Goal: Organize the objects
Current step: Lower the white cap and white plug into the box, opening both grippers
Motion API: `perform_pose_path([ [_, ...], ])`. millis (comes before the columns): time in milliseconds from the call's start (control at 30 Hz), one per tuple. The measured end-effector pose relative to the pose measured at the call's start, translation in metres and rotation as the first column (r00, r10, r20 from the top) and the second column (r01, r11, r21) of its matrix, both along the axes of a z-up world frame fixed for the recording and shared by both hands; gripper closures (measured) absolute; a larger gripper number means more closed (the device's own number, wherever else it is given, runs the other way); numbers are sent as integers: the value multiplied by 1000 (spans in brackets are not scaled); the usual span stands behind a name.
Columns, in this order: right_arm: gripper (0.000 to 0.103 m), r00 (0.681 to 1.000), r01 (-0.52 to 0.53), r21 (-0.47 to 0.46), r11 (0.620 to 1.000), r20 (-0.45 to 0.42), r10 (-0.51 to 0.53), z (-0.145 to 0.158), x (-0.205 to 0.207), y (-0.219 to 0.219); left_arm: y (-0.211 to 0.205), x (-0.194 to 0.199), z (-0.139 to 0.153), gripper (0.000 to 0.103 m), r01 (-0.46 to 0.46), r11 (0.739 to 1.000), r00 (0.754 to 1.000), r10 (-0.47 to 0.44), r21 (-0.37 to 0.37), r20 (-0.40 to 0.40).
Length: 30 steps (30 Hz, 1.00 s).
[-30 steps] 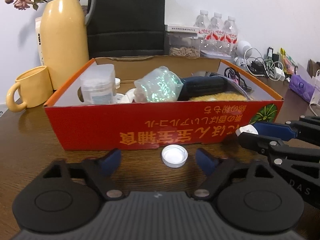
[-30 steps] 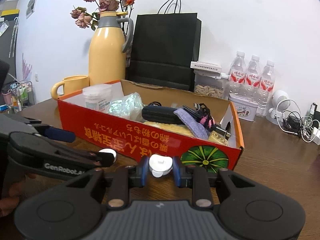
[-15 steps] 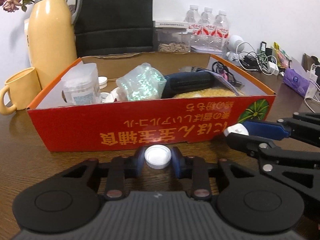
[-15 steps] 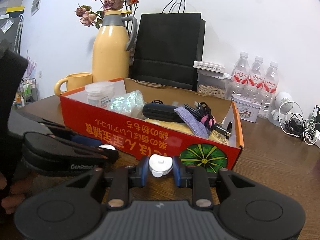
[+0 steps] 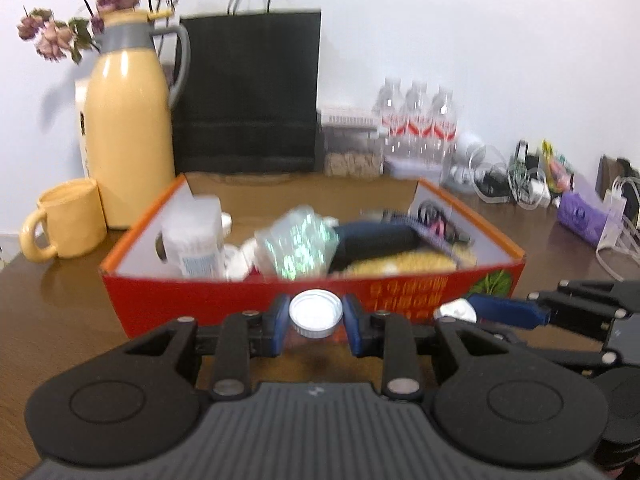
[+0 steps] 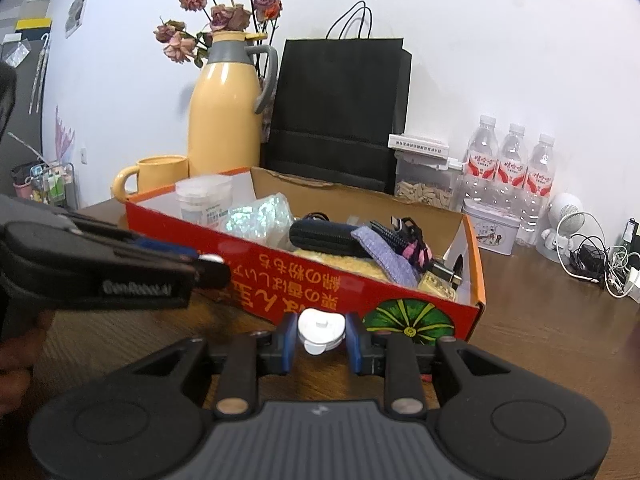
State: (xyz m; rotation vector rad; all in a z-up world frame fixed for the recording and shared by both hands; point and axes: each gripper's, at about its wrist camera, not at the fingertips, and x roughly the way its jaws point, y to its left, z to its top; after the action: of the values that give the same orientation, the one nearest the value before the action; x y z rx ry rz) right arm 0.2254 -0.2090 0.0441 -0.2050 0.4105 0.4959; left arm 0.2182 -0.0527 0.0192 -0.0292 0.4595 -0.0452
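Observation:
My left gripper (image 5: 316, 318) is shut on a round white bottle cap (image 5: 316, 314) and holds it above the table, in front of the red cardboard box (image 5: 168, 304). My right gripper (image 6: 320, 332) is shut on a white flip-top cap (image 6: 320, 330) near the box's front right corner (image 6: 408, 314). Each gripper shows from the side in the other's view: the right one (image 5: 456, 312) and the left one (image 6: 210, 266). The box holds a clear jar (image 5: 196, 240), a shiny bag (image 5: 296, 246), a dark case (image 6: 324, 236) and cables.
A yellow thermos (image 6: 224, 116) with dried flowers and a yellow mug (image 6: 154, 174) stand behind the box at the left. A black paper bag (image 6: 340, 112), water bottles (image 6: 512, 172), a snack container and tangled chargers (image 6: 600, 260) line the back wall.
My left gripper closed on the white bottle cap that lay on the table and lifted it. Both grippers have risen, so more of the box's inside shows. The right one kept its cap.

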Motion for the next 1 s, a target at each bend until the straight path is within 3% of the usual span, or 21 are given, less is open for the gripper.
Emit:
perform_pose_path([
  [267,78,998,-10,19,1000,63,8,28,7,11,11,1,43,73,-15,1000,992,17,-14,126],
  [500,78,994,-7,58,998,107,1,55,32,34,20,23,66,73,-36,998,982,45,-51,184],
  [733,78,993,20,76,997,114,-29,65,67,52,29,54,64,73,-44,995,981,61,-91,183],
  [1000,78,997,50,83,995,51,-55,47,104,53,44,90,47,73,-61,995,990,71,-75,126],
])
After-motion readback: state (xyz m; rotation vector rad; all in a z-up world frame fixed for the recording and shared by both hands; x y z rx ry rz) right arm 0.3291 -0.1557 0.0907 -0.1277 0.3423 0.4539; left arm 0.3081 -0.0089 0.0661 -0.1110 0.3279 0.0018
